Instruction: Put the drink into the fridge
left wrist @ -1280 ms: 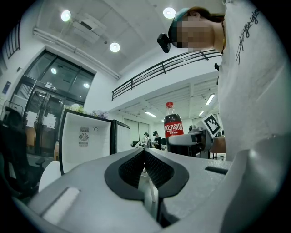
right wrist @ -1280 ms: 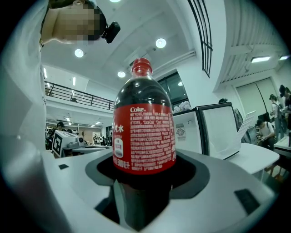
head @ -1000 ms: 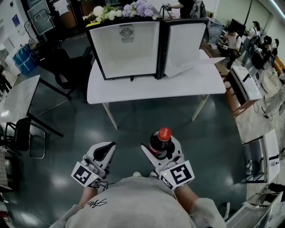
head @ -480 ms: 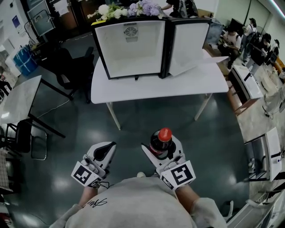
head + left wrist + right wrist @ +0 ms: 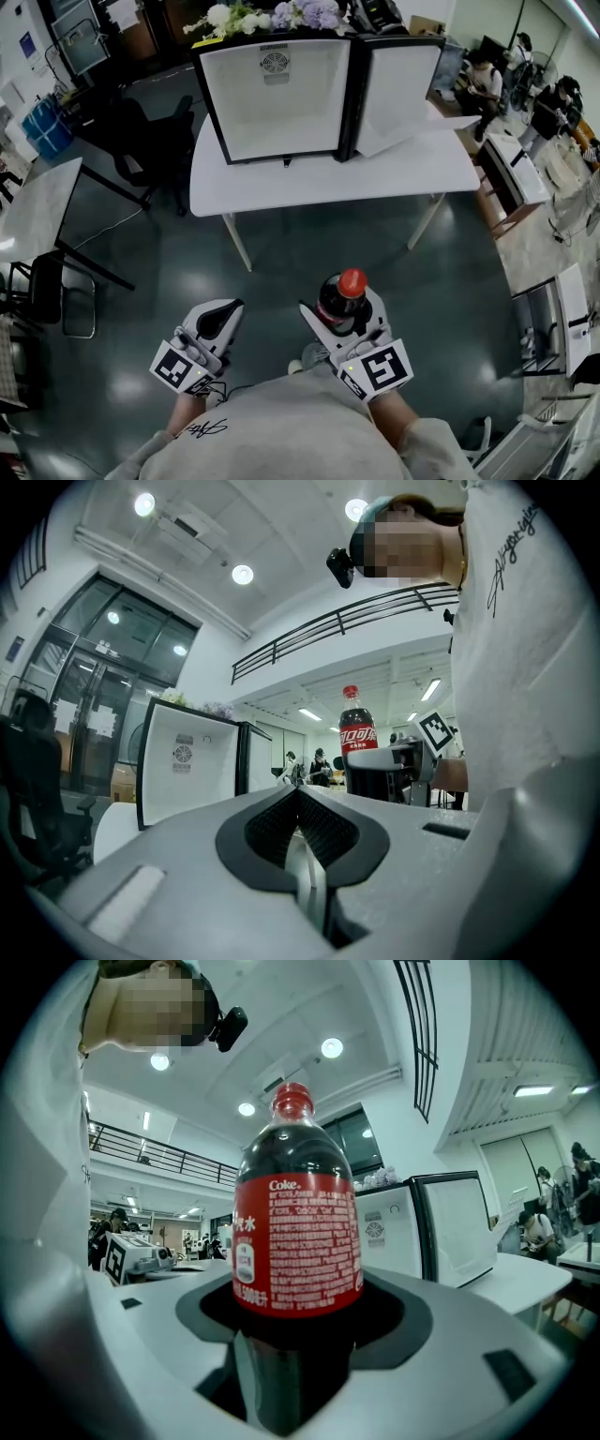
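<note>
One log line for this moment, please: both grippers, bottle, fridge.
right gripper: shut on red-capped plastic cola bottle, upright | left gripper: shut, empty | white mini fridge: door open, on white table | bottle not yet inside

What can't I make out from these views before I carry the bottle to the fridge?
Bottle base: right gripper view, sunk between the right gripper jaws; head view shows only its cap and shoulder.
Fridge interior fittings: head view, too small and washed out white.
Table far side: head view, hidden behind the fridge.
Label fine print: right gripper view, too small.
</note>
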### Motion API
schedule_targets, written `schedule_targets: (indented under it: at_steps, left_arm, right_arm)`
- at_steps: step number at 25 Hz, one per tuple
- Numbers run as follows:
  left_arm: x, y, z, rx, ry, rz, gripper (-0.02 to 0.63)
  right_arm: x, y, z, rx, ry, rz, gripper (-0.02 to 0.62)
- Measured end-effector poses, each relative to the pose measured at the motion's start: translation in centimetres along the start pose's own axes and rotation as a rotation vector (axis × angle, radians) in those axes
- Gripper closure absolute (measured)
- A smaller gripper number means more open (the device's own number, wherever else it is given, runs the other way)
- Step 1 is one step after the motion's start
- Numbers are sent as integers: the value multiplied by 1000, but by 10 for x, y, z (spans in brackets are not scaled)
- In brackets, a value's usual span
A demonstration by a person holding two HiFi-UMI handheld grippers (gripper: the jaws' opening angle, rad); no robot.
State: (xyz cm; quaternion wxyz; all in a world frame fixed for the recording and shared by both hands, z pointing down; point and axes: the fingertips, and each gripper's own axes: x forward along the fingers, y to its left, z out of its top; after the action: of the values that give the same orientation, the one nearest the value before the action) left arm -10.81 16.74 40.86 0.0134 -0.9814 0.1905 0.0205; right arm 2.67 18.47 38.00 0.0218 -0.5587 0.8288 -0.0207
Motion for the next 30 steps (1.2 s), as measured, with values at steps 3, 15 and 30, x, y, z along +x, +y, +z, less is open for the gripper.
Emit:
schedule_targets:
  at_steps: [3, 15, 30]
  left_arm:
    - [1, 2, 0, -1, -2, 7, 601]
    - [25, 29, 6, 13, -3, 48, 603]
    - [95, 83, 12, 38, -15, 60, 603]
  right_arm:
    - [2, -4, 0, 2, 1, -1, 291]
    - [37, -28, 4, 12, -7, 45, 291]
    - [93, -91, 11, 8, -6, 82, 291]
